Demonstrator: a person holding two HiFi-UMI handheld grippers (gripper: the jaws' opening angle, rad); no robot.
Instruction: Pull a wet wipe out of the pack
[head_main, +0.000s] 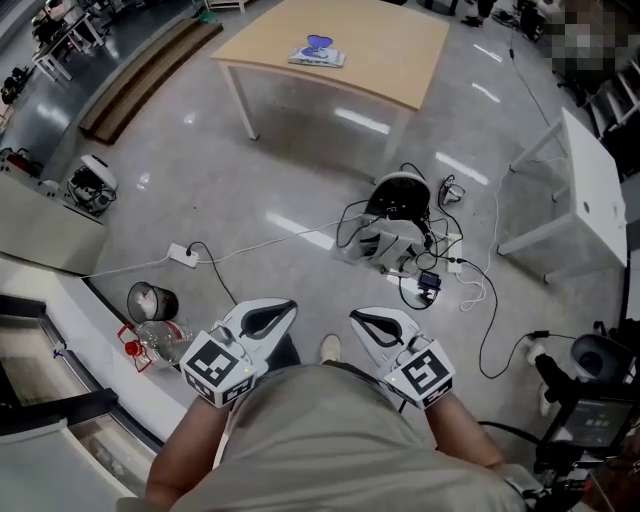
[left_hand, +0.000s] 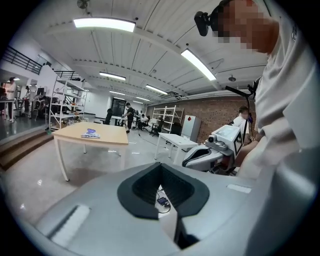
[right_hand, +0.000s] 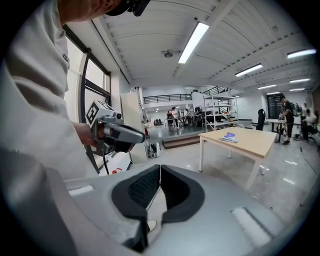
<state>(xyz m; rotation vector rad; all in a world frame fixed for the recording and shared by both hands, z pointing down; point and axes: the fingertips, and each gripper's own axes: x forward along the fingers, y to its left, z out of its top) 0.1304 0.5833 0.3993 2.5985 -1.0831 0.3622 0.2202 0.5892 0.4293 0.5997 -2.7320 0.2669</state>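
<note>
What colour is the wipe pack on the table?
The wipe pack is whitish with a blue-purple top; clearest in the head view.

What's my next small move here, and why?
Probably step toward the wooden table: the wet wipe pack lies on it, across the floor and out of reach, while the left hand-held gripper and right hand-held gripper sit shut and empty by your waist.

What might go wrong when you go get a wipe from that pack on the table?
Tripping: cables lie tangled on the floor between the person and the table. Sliding: the pack lies loose and flat on the table, so it may lift or slide with the wipe unless it is held down.
</note>
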